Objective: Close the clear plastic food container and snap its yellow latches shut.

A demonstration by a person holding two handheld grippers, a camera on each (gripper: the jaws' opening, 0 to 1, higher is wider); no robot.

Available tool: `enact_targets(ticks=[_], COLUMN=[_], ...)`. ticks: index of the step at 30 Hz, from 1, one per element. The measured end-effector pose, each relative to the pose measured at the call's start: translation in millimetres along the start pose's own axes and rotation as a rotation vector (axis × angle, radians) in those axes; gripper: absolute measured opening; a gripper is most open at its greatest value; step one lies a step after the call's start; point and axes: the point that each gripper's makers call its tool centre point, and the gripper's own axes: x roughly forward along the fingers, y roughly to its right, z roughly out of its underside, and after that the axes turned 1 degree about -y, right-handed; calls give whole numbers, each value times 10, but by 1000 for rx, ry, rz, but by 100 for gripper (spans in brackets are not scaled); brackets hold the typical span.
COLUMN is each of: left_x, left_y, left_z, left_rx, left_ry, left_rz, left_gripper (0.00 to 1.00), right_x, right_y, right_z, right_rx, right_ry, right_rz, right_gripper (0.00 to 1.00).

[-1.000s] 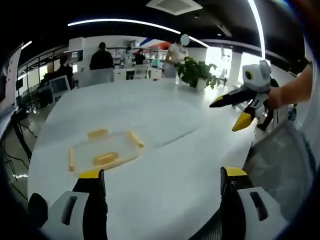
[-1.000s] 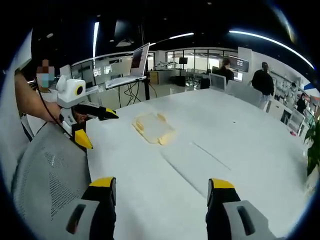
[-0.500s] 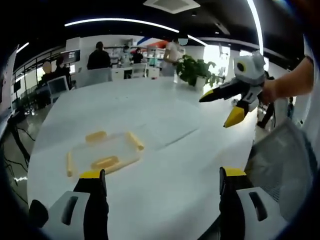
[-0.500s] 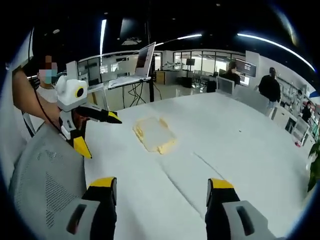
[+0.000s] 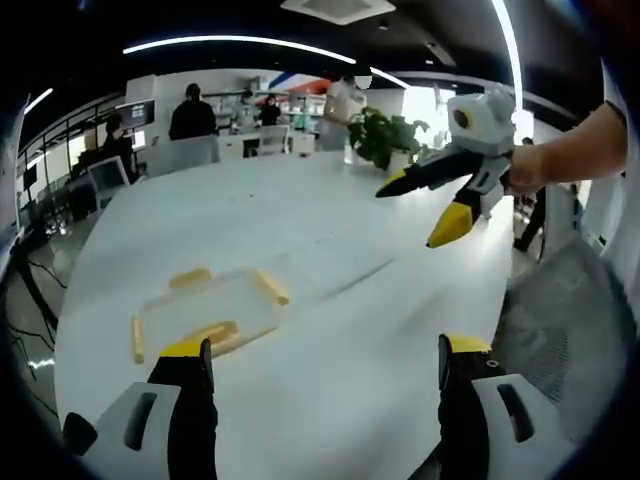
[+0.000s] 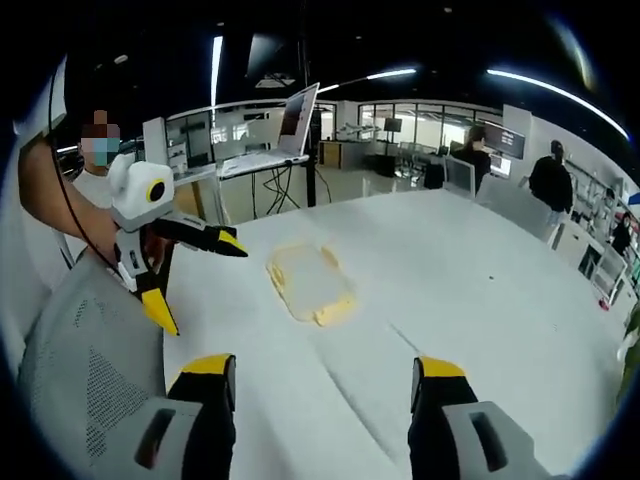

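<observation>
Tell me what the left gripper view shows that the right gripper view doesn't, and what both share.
Left gripper view alone: a potted plant at the table's far edge, and the right gripper entering from the right, jaws apart. Right gripper view alone: a laptop on a stand beyond the table, and the left gripper entering from the left, jaws apart. Both share: the white table, the clear container lying on it with its yellow latches, untouched by either gripper, a mesh chair back, and people standing in the background.
</observation>
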Motion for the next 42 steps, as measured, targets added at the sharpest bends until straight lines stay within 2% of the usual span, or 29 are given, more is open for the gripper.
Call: enact_targets(ticks=[18,27,32,42], left_x=[24,29,45,68], left_y=[-155,-251,-280,-378], left_z=[25,8,25,45], left_rx=[36,38,75,68], left_ry=[-30,-35,-52,-55], left_rz=[1,5,16,24], left_gripper=[90,90,88,88], right_x=[193,287,307,386], right_y=[4,-28,-58,1], right_z=[-113,-122,-97,-128], right_rx=[-70,-105,-119,-143], right_ry=[-21,-52,-67,-82], right_rz=[-66,-101,-119,-127], right_gripper=[70,68,68,67])
